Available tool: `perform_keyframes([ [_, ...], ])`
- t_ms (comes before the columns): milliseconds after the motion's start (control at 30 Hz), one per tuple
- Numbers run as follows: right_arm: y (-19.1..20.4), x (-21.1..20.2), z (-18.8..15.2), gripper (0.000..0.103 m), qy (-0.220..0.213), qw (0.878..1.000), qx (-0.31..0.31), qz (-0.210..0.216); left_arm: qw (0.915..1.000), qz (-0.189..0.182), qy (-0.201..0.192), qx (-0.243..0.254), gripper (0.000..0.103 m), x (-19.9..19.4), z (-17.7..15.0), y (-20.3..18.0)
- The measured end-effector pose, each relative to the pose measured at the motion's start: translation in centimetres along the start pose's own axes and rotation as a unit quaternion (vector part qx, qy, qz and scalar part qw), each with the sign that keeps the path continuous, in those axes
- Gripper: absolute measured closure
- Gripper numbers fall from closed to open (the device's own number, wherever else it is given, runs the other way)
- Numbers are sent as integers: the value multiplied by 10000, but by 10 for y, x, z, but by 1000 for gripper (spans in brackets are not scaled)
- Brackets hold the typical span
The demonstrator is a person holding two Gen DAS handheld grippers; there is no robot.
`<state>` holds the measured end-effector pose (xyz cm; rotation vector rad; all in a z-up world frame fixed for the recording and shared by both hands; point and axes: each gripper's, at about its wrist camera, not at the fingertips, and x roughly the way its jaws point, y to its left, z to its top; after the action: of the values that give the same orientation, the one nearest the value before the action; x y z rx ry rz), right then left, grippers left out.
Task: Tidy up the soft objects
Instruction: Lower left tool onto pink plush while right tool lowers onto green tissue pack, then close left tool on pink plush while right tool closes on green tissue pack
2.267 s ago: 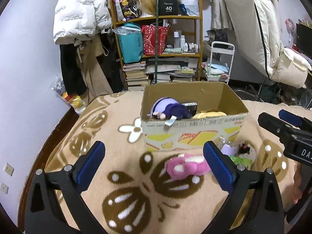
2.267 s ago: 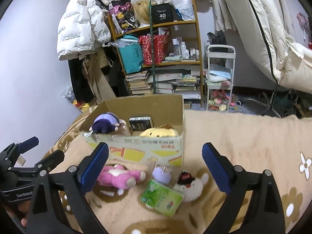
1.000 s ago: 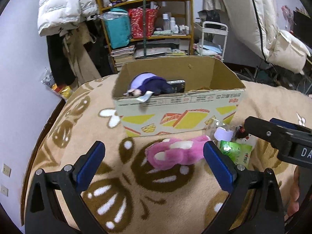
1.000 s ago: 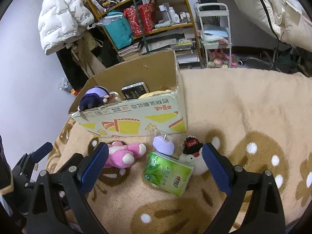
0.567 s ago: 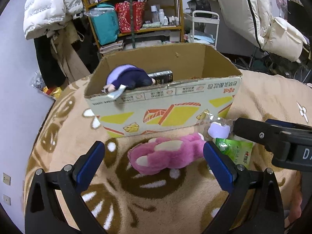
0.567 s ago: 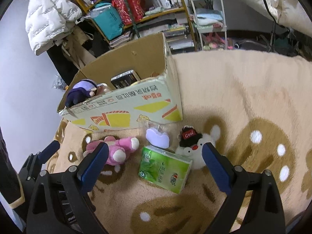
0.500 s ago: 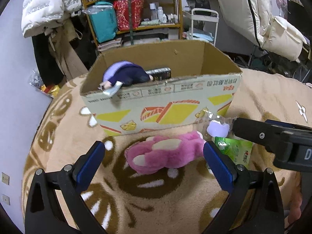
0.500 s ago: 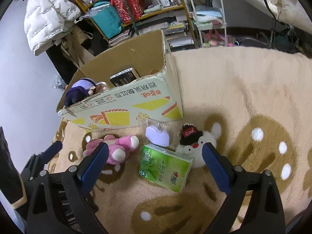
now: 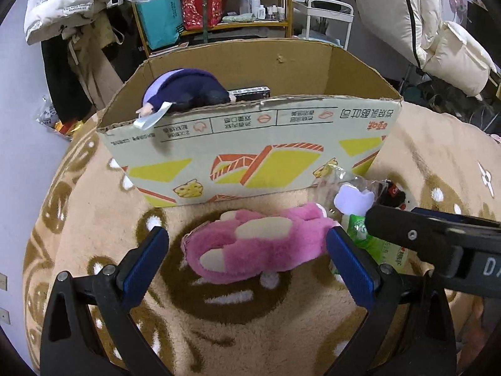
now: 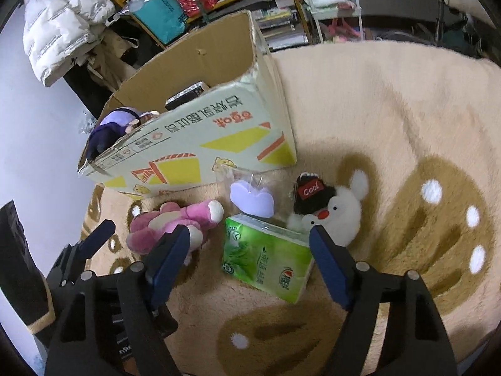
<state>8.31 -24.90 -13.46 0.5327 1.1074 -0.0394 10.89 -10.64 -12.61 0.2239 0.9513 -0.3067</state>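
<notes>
Home bedrm: cluttered shelf (image 9: 213, 9), hung puffer jacket (image 9: 69, 3), fleece blanket (image 10: 391, 100).

A beige blanket (image 10: 391, 100) patterned with brown shapes and white dots covers the surface and carries everything. A printed cardboard box (image 10: 200, 144) stands on it at upper left of the right wrist frame. In front of the box, from left to right, lie a pink plush toy (image 10: 175, 222), a lilac plush in clear wrapping (image 10: 252, 199), a green tissue pack (image 10: 266, 255) and a white plush with a black cap (image 10: 335, 210).
</notes>
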Motion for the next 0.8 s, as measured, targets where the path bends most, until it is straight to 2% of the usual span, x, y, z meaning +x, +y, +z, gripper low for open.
perform_keyframes([
  [167, -3, 5, 2, 24, 104, 9999, 31, -12, 9997, -260, 25, -19, 3, 1, 1, -2],
  [300, -5, 8, 2, 24, 210, 9997, 142, -15, 9997, -207, 69, 129, 3, 5, 1, -9],
  [600, -15, 16, 2, 25, 474, 9983, 323, -90, 9995, -240, 156, 93, 3, 14, 1, -10],
  [667, -17, 19, 2, 31, 543, 9979, 347, -116, 9995, -257, 161, 110, 3, 16, 0, -10],
  [800, -24, 23, 1, 31, 665, 9965, 504, -106, 9994, -227, 166, 212, 3, 21, 1, -15],
])
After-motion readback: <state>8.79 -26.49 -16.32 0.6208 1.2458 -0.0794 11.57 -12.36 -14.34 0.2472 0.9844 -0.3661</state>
